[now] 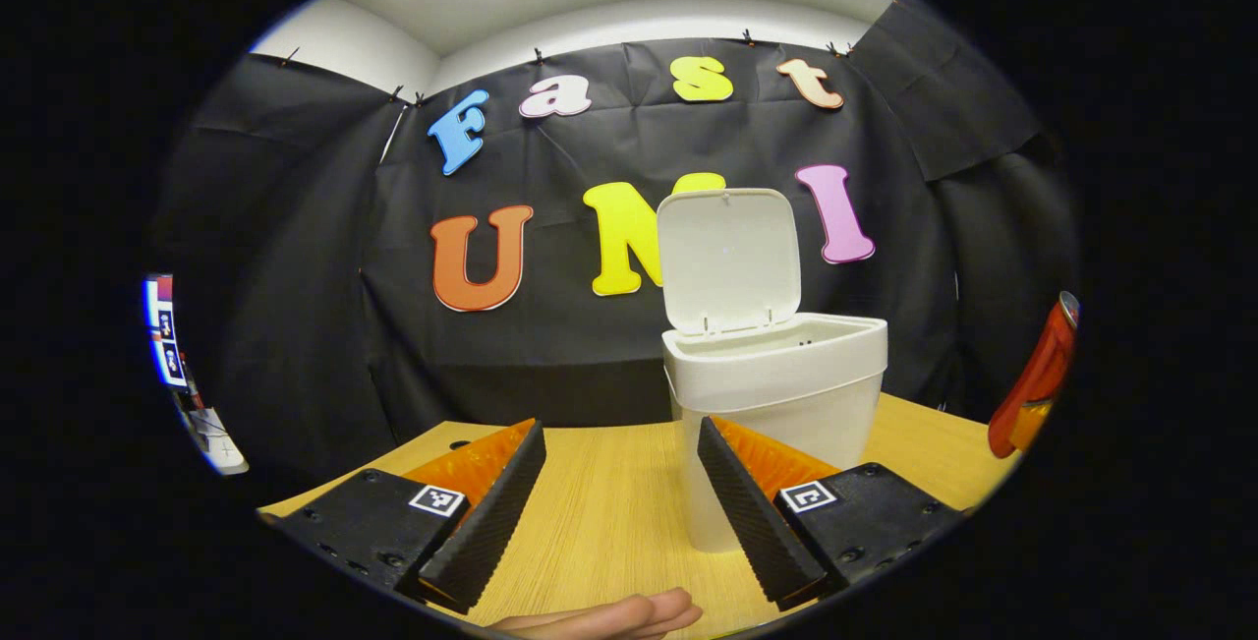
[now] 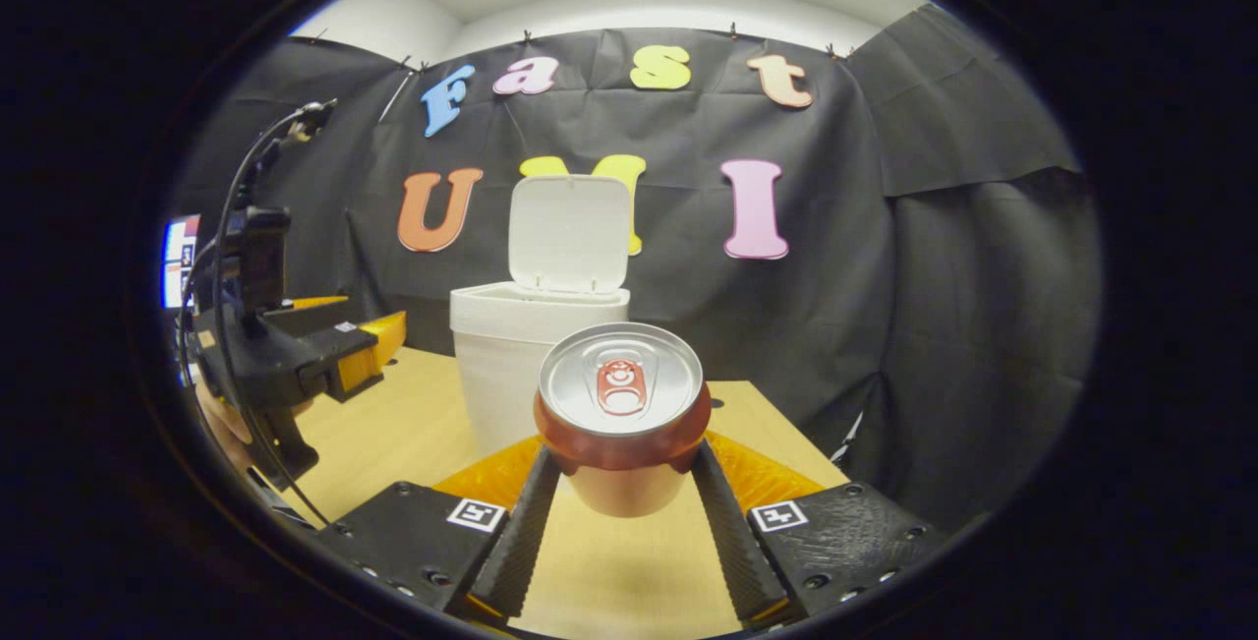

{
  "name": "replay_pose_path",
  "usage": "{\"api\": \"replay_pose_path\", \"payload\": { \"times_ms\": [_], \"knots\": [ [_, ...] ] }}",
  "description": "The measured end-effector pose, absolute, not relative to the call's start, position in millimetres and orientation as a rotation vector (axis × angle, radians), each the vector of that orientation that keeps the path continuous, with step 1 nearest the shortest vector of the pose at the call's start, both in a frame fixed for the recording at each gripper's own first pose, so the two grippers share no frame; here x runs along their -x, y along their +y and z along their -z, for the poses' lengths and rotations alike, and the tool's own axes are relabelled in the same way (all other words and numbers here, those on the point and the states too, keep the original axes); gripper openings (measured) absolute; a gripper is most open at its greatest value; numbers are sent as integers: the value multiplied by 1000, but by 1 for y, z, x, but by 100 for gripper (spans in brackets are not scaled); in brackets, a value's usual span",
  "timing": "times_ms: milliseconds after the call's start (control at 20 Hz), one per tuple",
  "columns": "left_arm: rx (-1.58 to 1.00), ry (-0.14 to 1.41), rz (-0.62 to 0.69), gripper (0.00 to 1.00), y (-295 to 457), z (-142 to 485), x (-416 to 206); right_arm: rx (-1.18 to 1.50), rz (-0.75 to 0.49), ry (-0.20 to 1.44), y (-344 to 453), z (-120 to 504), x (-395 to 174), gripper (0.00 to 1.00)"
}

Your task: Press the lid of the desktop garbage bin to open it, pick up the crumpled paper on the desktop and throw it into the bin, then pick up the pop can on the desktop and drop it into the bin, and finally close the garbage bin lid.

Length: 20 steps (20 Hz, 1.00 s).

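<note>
The white desktop bin (image 1: 776, 394) stands on the wooden table (image 1: 609, 512) with its lid (image 1: 729, 261) flipped upright. My left gripper (image 1: 624, 493) is open just in front of the bin and slightly to its left, with nothing between its fingers. The red pop can (image 2: 621, 414), silver top facing the camera, sits between the fingers of my right gripper (image 2: 626, 463), which is shut on it, apparently above the table. The bin (image 2: 536, 355) stands behind the can with its lid (image 2: 570, 232) up. In the left gripper view the can (image 1: 1037, 375) shows tilted at the far right. My left gripper (image 2: 359, 350) appears left of the bin.
A hand (image 1: 609, 615) shows at the bottom edge under my left gripper. A lit screen (image 1: 167, 335) is at the far left. A black cable and mount (image 2: 251, 227) rise above the left gripper. The table's right edge (image 2: 786, 434) lies close behind the can.
</note>
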<state>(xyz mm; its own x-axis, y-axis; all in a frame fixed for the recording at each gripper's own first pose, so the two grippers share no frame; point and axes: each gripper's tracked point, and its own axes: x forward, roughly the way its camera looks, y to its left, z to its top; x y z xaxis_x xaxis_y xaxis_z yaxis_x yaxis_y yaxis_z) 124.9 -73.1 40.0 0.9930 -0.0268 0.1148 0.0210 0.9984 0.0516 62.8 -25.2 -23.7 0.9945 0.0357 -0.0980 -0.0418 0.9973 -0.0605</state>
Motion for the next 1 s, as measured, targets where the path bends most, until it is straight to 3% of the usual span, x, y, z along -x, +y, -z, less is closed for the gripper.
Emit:
{"api": "replay_pose_path", "payload": {
  "times_ms": [500,1000],
  "knots": [
    [-13,-13,-3,100,-51,43,-118,116,-26,57,8,21,-60,77],
    [27,46,-4,100,-14,72,-118,146,-34,-11,45,-67,-88,76]
  ]
}}
